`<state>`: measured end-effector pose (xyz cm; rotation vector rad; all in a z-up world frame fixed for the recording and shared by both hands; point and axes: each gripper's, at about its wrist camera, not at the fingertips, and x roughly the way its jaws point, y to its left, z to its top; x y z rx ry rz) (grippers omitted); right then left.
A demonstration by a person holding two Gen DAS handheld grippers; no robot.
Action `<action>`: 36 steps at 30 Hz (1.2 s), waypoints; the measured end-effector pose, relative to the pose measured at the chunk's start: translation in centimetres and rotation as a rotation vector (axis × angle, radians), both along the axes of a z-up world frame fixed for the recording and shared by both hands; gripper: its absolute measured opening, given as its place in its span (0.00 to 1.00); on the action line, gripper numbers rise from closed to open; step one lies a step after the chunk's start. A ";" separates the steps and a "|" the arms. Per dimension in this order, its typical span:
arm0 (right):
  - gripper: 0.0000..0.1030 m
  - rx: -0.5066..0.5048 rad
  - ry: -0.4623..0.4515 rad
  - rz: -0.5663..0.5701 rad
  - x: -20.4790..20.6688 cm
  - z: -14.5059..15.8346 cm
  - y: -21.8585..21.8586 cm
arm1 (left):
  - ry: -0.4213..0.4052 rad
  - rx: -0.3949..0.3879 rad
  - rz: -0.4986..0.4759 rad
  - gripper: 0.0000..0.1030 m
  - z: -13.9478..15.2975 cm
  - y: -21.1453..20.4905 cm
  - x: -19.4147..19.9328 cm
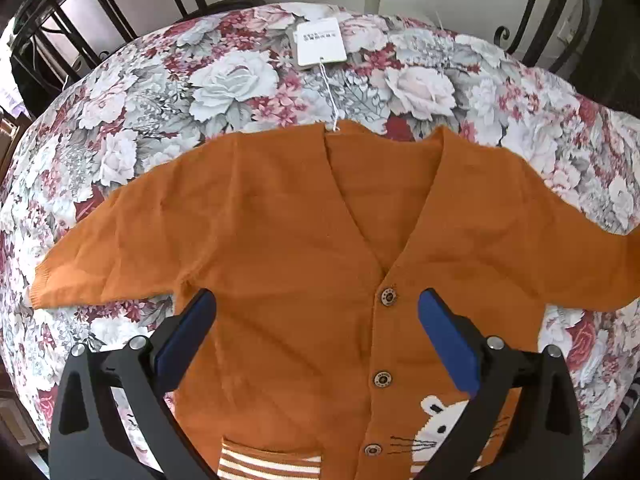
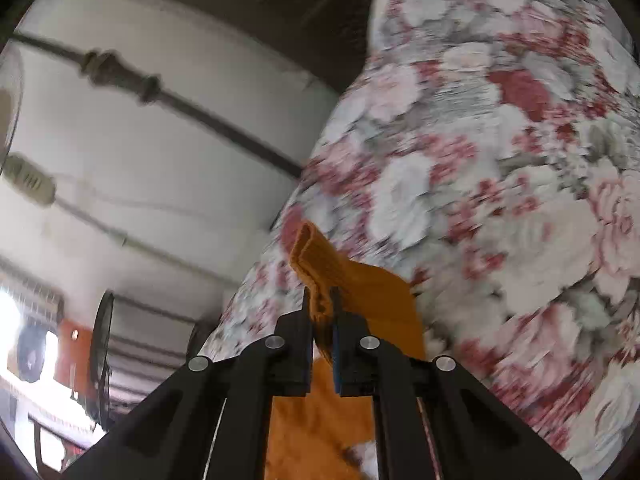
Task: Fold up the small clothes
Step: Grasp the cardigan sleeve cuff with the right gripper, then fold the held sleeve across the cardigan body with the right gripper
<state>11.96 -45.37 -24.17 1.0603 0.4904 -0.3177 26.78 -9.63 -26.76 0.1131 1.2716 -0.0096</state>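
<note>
A small orange knit cardigan (image 1: 304, 216) lies face up on the floral cloth, sleeves spread to both sides, with buttons (image 1: 388, 295) down the front and a white cat motif (image 1: 444, 420) at the lower right. A white paper tag (image 1: 321, 41) on a string lies beyond the collar. My left gripper (image 1: 318, 312) is open above the cardigan's chest, holding nothing. My right gripper (image 2: 322, 300) is shut on the ribbed cuff of the orange sleeve (image 2: 316, 264), tilted and lifted off the cloth; this view is blurred.
The table is covered by a rose-patterned cloth (image 1: 224, 80). Black metal chairs (image 1: 92, 8) stand behind it at the far left and far right (image 1: 552, 12). In the right wrist view a white wall with a pipe (image 2: 168, 96) and a fan (image 2: 102, 356) show.
</note>
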 end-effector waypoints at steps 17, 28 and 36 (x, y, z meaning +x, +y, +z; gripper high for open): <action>0.08 -0.060 0.033 0.399 5.1 2.8 16.4 | 0.043 -0.169 -0.070 0.96 0.3 -6.0 1.6; 0.08 -0.060 0.006 0.529 8.6 3.6 23.7 | -0.074 -0.129 0.030 0.96 3.8 1.4 2.3; 0.08 -0.059 0.044 0.626 11.0 1.2 28.5 | -0.069 -0.068 0.080 0.96 2.4 7.3 2.4</action>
